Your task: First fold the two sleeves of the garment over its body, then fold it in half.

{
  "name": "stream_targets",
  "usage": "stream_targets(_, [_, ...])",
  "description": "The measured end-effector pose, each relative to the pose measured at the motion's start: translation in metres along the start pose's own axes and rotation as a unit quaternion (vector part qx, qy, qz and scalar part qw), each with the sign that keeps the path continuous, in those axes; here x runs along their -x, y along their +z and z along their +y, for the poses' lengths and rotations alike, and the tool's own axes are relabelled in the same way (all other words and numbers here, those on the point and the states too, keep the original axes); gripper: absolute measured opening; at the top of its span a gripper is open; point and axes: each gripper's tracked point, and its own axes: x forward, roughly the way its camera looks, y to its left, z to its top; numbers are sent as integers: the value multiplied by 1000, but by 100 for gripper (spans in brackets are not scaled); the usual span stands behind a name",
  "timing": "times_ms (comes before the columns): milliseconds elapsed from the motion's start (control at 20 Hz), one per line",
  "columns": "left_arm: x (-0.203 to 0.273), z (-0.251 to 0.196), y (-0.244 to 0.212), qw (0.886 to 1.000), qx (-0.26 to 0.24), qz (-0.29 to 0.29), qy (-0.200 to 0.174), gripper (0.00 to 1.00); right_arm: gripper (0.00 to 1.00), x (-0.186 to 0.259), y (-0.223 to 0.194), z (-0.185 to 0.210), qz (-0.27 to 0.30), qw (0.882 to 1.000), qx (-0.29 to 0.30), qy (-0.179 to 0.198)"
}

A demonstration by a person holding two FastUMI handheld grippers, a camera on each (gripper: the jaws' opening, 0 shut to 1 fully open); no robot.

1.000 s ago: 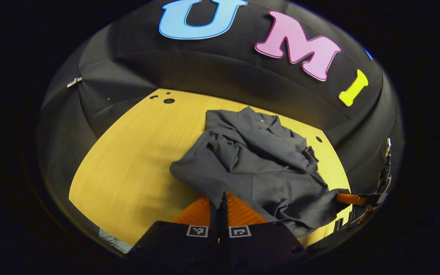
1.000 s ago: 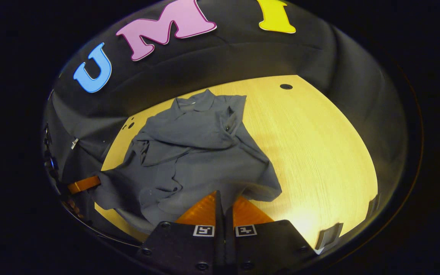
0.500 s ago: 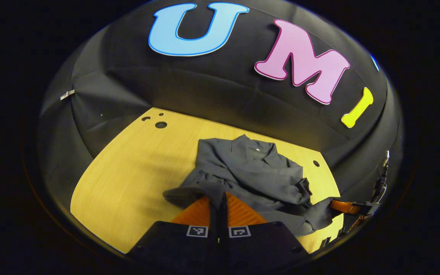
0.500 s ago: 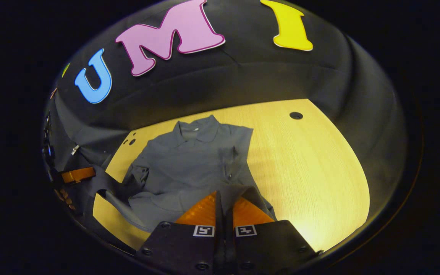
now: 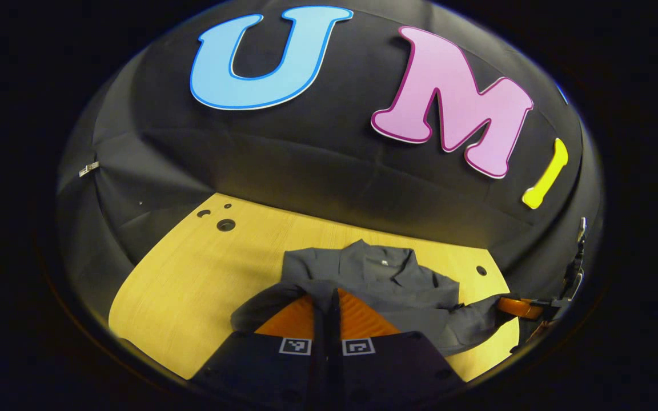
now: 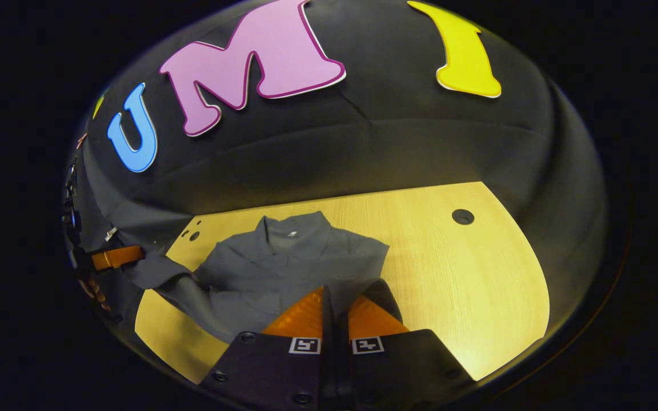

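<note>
Both tongs, the left gripper (image 5: 329, 297) and the right gripper (image 6: 334, 294), are clamped on the hem corners of the grey collared shirt (image 5: 380, 279), lifting them toward the collar just ahead, apparently to halve it on the wooden table (image 6: 466, 268).

Dim booth; sharp; fisheye-warped edges

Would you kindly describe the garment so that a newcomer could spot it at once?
Start at the pale yellow wooden table before the black cloth wall. On its far side lies a dark grey collared shirt, collar towards the wall, its near hem lifted by the left claw and right claw. It is the single cloth item on the wood.
</note>
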Motion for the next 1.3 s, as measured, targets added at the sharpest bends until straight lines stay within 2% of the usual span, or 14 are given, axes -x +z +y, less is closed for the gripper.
stream_targets(450, [-93, 18, 31, 1000, 22, -8, 4, 5, 5, -67, 56, -11, -38, 999, -8, -11])
stream_targets(700, [-137, 23, 28, 999, 42, -9, -1, 5, 5, -105, 57, -18, -37, 999, -4, -24])
stream_targets(1050, [-169, 32, 8, 999, 21, 11, 23, 8, 5, -134, 44, -22, -22, 999, 7, -38])
stream_targets(1150, [-166, 31, 9, 999, 14, 11, 28, 13, 10, -135, 40, -21, -16, 999, 9, -39])
stream_targets(1200, [-162, 32, 10, 999, 16, 10, 32, 17, 18, -134, 39, -20, -13, 999, 6, -39])
stream_targets(1250, [-158, 34, 11, 999, 20, 8, 38, 17, 18, -131, 38, -22, -11, 999, 5, -42])
stream_targets(1300, [-154, 35, 12, 999, 22, 5, 40, 22, 20, -130, 39, -21, -11, 999, 4, -42])
